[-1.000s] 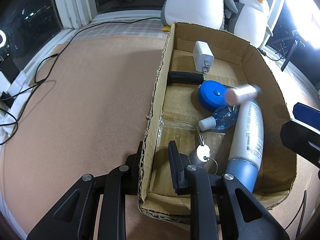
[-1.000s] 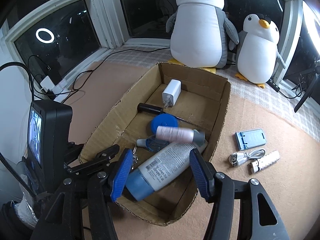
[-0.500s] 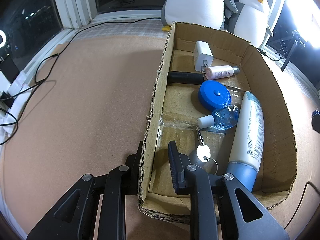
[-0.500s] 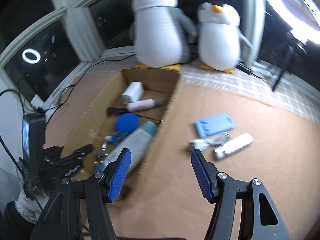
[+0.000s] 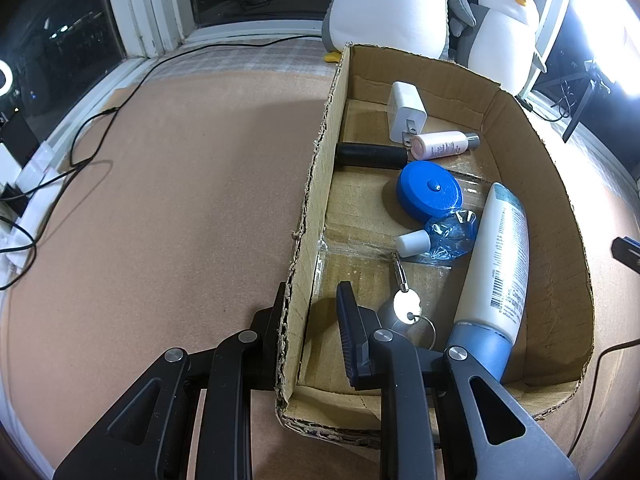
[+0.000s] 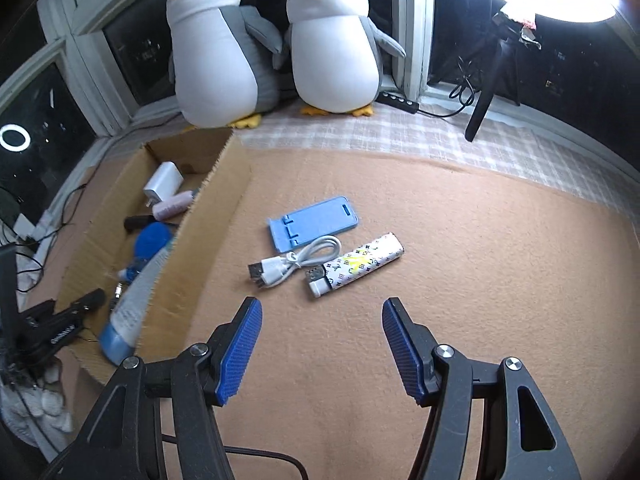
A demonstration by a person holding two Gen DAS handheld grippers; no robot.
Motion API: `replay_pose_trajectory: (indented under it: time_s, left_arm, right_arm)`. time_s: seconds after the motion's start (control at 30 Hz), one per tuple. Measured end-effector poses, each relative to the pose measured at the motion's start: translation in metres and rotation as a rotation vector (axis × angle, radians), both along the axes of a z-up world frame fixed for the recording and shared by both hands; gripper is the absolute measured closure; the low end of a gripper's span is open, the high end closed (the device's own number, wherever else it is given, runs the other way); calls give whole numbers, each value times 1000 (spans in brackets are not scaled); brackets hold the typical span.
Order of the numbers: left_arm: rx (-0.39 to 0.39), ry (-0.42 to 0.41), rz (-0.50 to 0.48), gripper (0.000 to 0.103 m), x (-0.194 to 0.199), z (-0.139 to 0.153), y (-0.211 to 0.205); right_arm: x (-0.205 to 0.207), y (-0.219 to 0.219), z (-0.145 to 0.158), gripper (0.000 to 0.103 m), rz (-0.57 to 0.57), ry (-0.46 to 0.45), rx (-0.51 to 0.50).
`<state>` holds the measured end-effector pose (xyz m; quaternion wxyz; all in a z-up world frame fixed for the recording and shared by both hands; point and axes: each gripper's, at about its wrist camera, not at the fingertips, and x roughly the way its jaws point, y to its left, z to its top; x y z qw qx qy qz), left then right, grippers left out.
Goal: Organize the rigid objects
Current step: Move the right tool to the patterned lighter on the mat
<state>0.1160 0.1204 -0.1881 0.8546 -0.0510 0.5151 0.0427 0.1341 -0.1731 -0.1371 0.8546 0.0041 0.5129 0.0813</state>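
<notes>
In the left wrist view, the left gripper (image 5: 310, 310) was seen clamped on the near side wall of the cardboard box (image 5: 556, 184), jaws pinched tight on it. Inside the box, a lotion tube (image 5: 498, 256) and blue round case (image 5: 429, 193) were parked.

In the right wrist view, the right gripper (image 6: 320, 346) was held over the tabletop (image 6: 480, 264) right of the box, jaws spread, nothing between them. Just beyond, a patterned power bank (image 6: 356, 264), white cable (image 6: 294, 260) and blue phone stand (image 6: 312, 226) were laid out.

Both grippers are black plastic with silver screws; the right gripper (image 6: 322, 344) has ribbed blue pads (image 6: 239, 350).

Tan mat (image 6: 440, 240): box (image 6: 216, 216), stand (image 6: 316, 224), cable (image 6: 296, 262), lighter (image 6: 360, 264).
</notes>
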Motion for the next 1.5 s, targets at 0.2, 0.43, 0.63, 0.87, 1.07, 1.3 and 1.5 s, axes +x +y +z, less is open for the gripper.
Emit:
replay_pose_trajectory:
  time_s: [0.2,0.43,0.63,0.87,1.07,1.3,1.5]
  left_arm:
    - [-1,0,2,83,0,0,0]
    - [-1,0,2,83,0,0,0]
    - [-1,0,2,83,0,0,0]
    - [-1,0,1,83,0,0,1]
    - [-1,-1,3,83,0,0,0]
    - [-2,-1,3,83,-1,0,0]
    - [1,-1,2,83,-1,0,1]
  right_arm:
    - [16,9,-22,45,2,20,-71]
    - [30,15,-37,45,10,35,-126]
    - [40,22,-46,45,22,40,-179]
    - [47,18,-53,45,15,45,-225]
    - [42,-4,-51,45,9,44,-215]
    - [41,-45,-51,45,-45,65,-173]
    - [38,-55,-42,45,-66,56,-106]
